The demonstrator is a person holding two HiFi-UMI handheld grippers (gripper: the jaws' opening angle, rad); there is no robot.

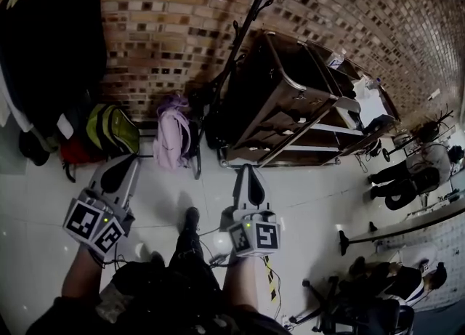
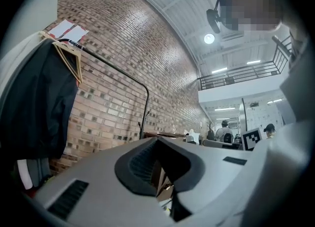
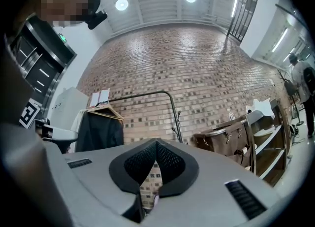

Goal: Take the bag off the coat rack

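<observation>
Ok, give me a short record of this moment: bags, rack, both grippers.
lilac bag: by the foot of the coat rack, at the brick wall
green backpack: left of it, beside dark hanging clothes
left gripper: shut, empty, short of the bags
right gripper: shut, empty
task: bag not yet taken

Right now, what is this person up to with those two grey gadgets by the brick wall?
A person stands facing the brick wall with a hand-held grabber in each hand. The left tool and the right tool are both shut and hold nothing. Ahead, a lilac backpack hangs low next to the black coat rack, with a green bag to its left. Neither tool touches a bag, so taking one off the rack has not begun.
</observation>
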